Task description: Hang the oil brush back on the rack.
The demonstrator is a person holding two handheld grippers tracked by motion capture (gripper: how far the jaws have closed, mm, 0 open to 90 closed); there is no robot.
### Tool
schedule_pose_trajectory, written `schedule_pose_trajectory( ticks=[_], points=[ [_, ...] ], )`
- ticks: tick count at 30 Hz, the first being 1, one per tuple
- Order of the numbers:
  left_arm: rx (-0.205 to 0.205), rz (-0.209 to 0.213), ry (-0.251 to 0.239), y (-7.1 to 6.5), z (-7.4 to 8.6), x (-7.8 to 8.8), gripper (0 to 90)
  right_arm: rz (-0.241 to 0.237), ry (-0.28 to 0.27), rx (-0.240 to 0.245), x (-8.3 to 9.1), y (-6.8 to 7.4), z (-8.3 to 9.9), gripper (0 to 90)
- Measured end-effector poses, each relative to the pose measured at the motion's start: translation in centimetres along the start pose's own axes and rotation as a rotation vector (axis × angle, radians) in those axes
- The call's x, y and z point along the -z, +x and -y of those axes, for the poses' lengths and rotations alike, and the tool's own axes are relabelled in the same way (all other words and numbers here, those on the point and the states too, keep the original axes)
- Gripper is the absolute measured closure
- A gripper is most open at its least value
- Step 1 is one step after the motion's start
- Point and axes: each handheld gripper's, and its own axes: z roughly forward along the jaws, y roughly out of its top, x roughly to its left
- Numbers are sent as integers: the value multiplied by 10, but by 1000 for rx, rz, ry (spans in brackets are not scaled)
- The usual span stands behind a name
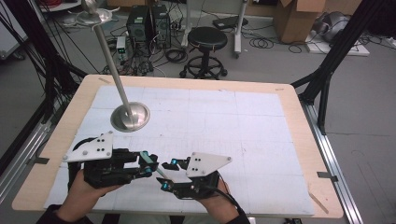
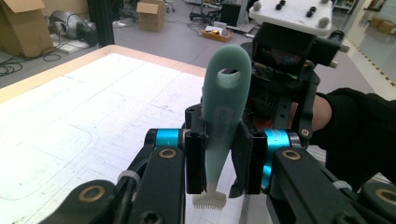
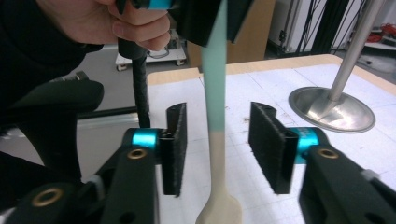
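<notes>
A slim toothbrush with a mint-green rubbery handle and a white neck and head [image 2: 219, 126] is seen clamped between the black pads of the left gripper [image 2: 219, 161], just below centre of the left gripper view. The handle's looped end is pointed upward in that view, and the white bristled head is seen below the pads at the bottom edge.

In the high view, the left gripper [image 1: 148, 164] is held at lower left of centre, and the toothbrush [image 1: 163, 173] is seen as a pale bar spanning the short gap towards the right gripper [image 1: 169, 175], held just beside it at lower centre.

In the right gripper view, the toothbrush [image 3: 215, 107] is seen running vertically through the middle of the frame, between the two black pads of the right gripper [image 3: 217, 149]. A clear gap is visible on each side of the shaft; the pads are apart and no contact with the brush is observed. The white head is located at the bottom edge.

A polished metal stand with a round domed base and a slanted rod [image 1: 130, 116] is noted at upper left of the white gridded table mat [image 1: 233, 121], well apart from both grippers.
</notes>
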Motion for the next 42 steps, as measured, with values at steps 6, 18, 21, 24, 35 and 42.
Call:
schedule_pose_trajectory(
  ticks=[6,18,21,24,35,42],
  points=[
    [2,14,-12,-1,0,-2,760,11,0,14,-3,2,0,725],
    [12,19,-52,1,1,-2,759,50,-13,39,-1,6,-1,814],
    [16,51,-93,2,3,-2,743,36,-19,30,0,6,-1,818],
    [33,98,-157,4,5,-2,500,-1,-33,11,0,7,-1,818],
    [9,218,-286,7,6,4,385,-253,-129,-103,1,-5,9,818],
    [19,295,-261,5,8,-6,415,-355,-172,-135,0,-10,16,818]
  ],
)
